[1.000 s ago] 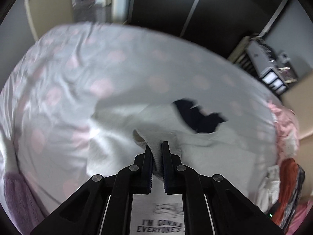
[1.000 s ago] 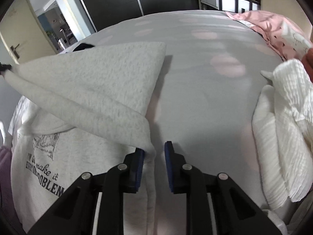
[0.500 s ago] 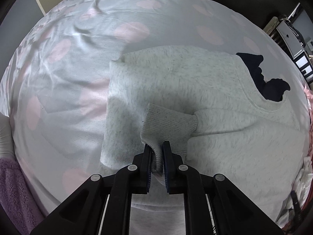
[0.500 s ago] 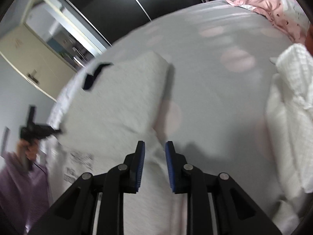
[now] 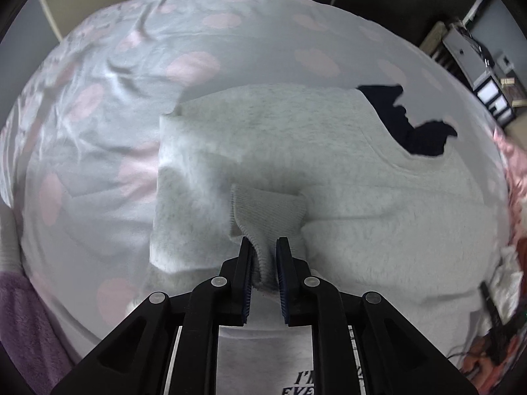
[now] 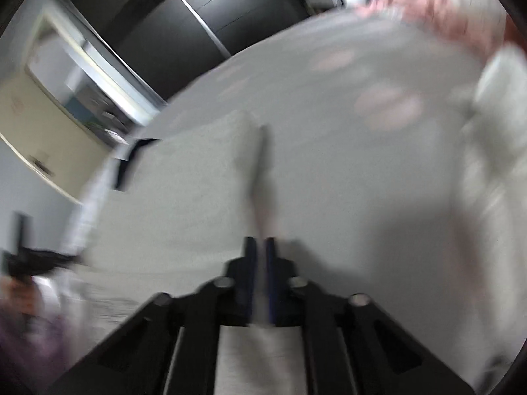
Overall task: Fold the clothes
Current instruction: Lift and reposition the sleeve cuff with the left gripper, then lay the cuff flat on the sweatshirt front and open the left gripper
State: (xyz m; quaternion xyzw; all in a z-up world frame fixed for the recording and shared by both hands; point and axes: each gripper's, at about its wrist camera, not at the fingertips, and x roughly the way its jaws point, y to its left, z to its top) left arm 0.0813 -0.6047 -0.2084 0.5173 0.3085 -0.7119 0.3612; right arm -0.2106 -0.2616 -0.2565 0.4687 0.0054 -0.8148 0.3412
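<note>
A light grey sweatshirt (image 5: 362, 217) with black print and a dark neck lining (image 5: 415, 125) lies on the bed. Its sleeve is folded across the body. My left gripper (image 5: 264, 243) is low over it, and the ribbed cuff (image 5: 266, 210) sits between its slightly parted jaws. In the blurred right wrist view the sweatshirt (image 6: 184, 197) lies to the left. My right gripper (image 6: 260, 243) is shut near its right edge, and nothing shows clearly between the pads.
The bed sheet (image 5: 204, 62) is grey with pink spots. A purple towel (image 5: 23, 322) lies at the lower left. White clothes (image 6: 494, 125) and pink clothes (image 6: 454, 10) are piled at the right. Dark wardrobes (image 6: 204, 26) stand behind the bed.
My left gripper has carried the cuff down across the sweatshirt's body and its jaws have parted slightly. My right gripper has let go of the fabric edge, shut and swung left.
</note>
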